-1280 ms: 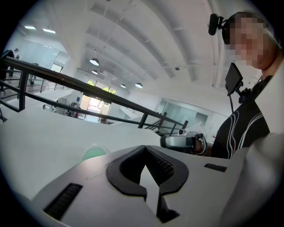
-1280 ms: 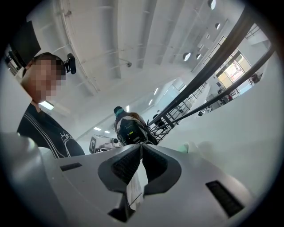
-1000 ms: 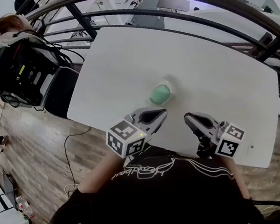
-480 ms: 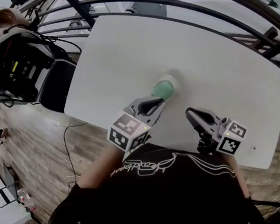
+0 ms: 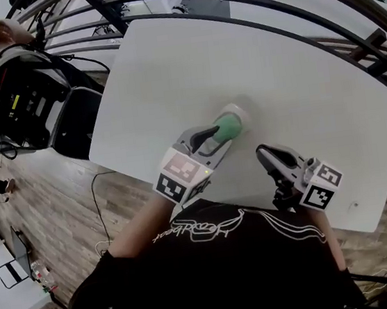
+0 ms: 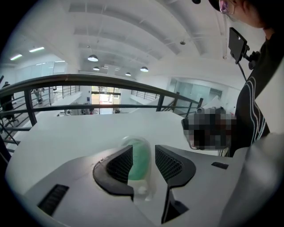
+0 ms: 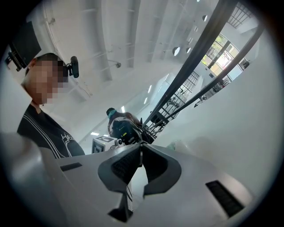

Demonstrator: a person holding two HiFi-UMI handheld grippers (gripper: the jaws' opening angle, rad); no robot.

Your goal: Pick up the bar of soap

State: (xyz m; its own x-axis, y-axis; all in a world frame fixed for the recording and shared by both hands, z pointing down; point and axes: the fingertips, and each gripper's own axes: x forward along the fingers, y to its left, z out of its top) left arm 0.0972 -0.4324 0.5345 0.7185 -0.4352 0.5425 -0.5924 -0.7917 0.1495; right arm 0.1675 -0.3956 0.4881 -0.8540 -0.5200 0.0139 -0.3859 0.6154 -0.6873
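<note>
The bar of soap [image 5: 230,124] is pale green in a clear wrapper and lies near the middle of the white table [image 5: 273,63]. My left gripper [image 5: 218,135] has reached it. Its jaws are opening, and the soap [image 6: 141,160] sits between the two ribbed pads. A thin gap shows at the right pad, so nothing is squeezing it. The soap still rests on the tabletop. My right gripper [image 5: 262,154] hangs over the near edge of the table, to the right of the soap. In the right gripper view, the right gripper [image 7: 141,153] has its tips together and is empty.
A dark metal railing [image 5: 244,0] curves round the far side of the table. To the left, a person with a pack of black gear [image 5: 22,94] stands on the wooden floor. A cable [image 5: 97,197] trails near the table's left edge.
My left gripper has moved forward from the near edge to the soap, and its jaws have gone from together to apart around it. The right gripper has hardly moved.
</note>
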